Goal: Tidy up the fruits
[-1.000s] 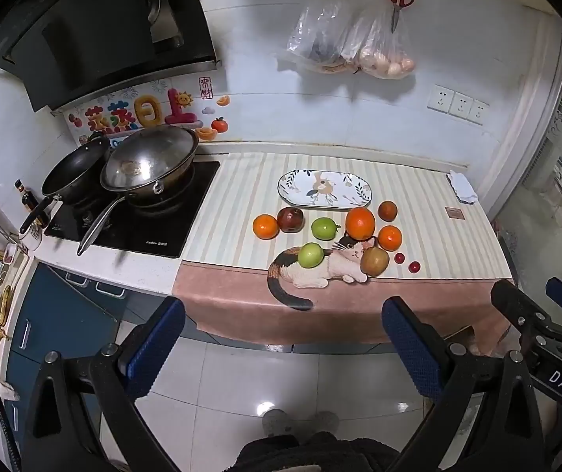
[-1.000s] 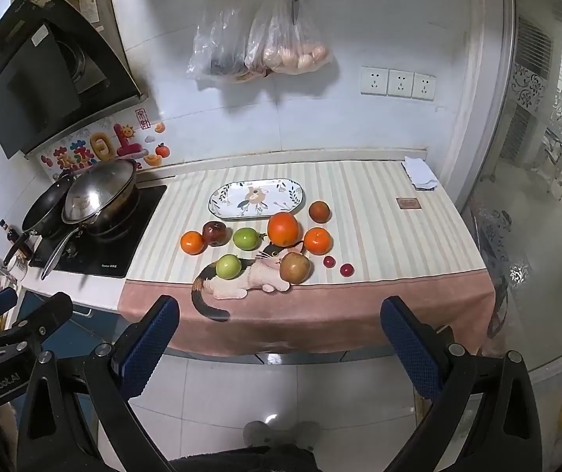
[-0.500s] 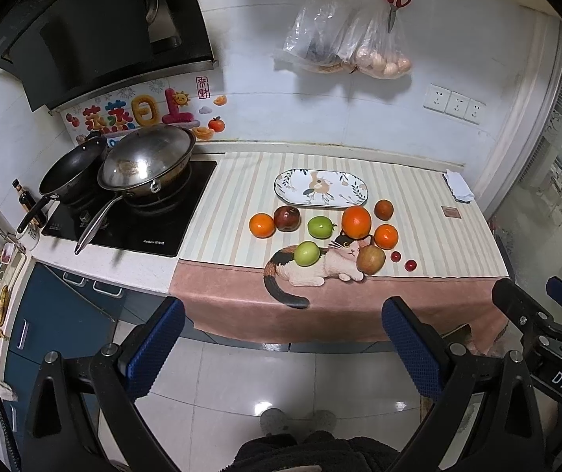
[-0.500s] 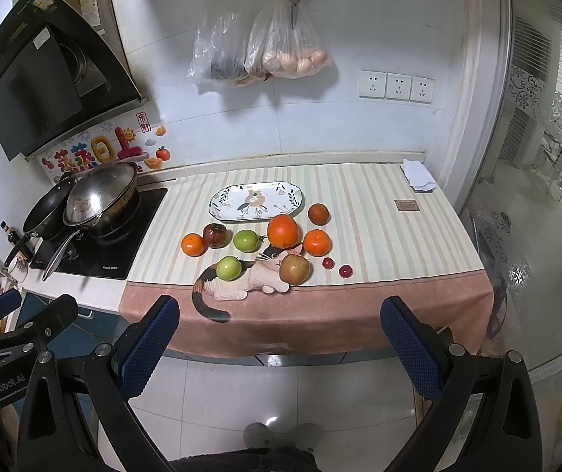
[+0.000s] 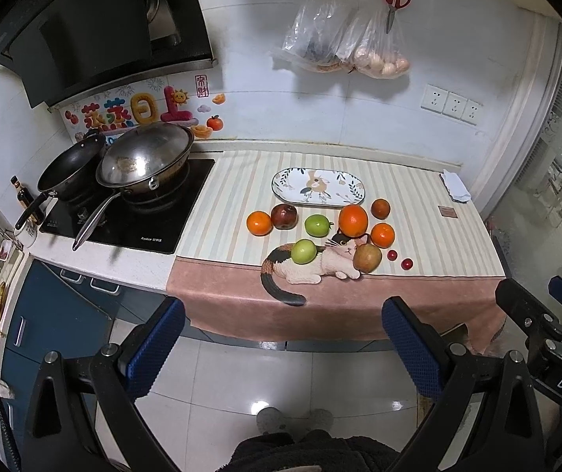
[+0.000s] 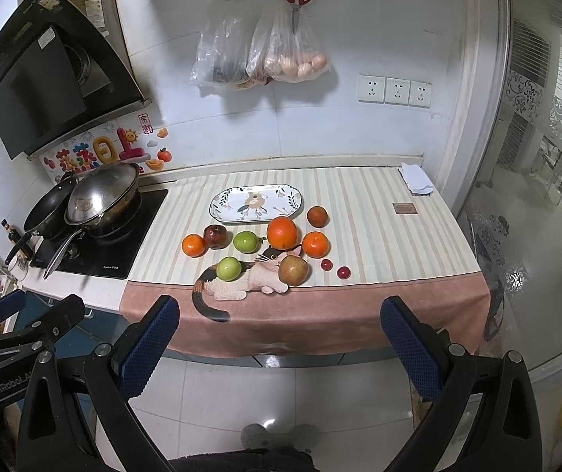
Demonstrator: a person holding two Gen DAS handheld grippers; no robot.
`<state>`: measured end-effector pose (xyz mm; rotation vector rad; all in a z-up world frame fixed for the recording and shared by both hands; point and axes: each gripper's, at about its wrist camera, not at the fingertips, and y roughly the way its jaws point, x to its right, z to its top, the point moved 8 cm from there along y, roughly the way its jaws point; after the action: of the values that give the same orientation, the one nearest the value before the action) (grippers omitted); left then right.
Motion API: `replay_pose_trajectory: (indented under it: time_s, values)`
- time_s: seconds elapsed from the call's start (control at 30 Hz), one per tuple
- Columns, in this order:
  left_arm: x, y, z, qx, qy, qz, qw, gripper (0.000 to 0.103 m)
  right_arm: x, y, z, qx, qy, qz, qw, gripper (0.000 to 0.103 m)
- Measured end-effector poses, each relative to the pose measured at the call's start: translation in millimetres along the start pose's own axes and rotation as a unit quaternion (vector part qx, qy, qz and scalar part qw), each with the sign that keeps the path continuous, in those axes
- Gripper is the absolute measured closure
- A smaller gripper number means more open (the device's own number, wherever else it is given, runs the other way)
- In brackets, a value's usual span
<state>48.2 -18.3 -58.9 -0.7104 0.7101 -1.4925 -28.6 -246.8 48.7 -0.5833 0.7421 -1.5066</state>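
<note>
Fruit sits loose on the striped tabletop [image 5: 418, 192], none on the oval plate [image 5: 318, 187] yet, so the task looks unstarted. Compared with a second ago the whole scene sits a touch higher and closer in both views; both grippers have eased toward the tabletop, nothing on it has moved, so this reads as approach only. Left gripper [image 5: 281, 348] at bottom centre of its frame, jaws spread wide, holding nothing; right gripper [image 6: 279, 344] the same, wide apart and empty, both well short of the fruit. Centre of frame: big orange [image 5: 353, 220] just below the plate, small orange [image 5: 259, 223] and dark red apple [image 5: 284, 216] to its left, green apple [image 5: 316, 225] between, second green apple [image 5: 304, 251] and a brownish pear-like fruit [image 5: 366, 258] lying on the printed cat [image 5: 312, 267], another orange [image 5: 382, 235], a dark round fruit [image 5: 380, 208], two tiny red ones [image 5: 399, 259], cherry or tomato, too small to tell. Hanging bags [image 6: 265, 55] at top centre hold what look like eggs; the darker bag's contents are unclear. Stove with two pans [image 5: 123, 165] at left. Frame edges are badly warped by the lens.
</note>
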Motion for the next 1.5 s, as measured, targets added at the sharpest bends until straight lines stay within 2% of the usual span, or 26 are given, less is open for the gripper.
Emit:
replay_pose_trajectory:
  time_s: [0.9, 1.5]
  values:
    - [11.7, -5.7, -11.5, -0.006, -0.002, -0.007, 1.0000, 0.001, 12.0, -6.2, -5.9, -0.006, 0.001, -0.004, 1.000, 0.000]
    - [8.7, -7.3, -5.7, -0.004, -0.004, -0.009, 0.9999, 0.001, 17.7, -4.5, -5.0, -0.004, 0.005, -0.005, 1.000, 0.000]
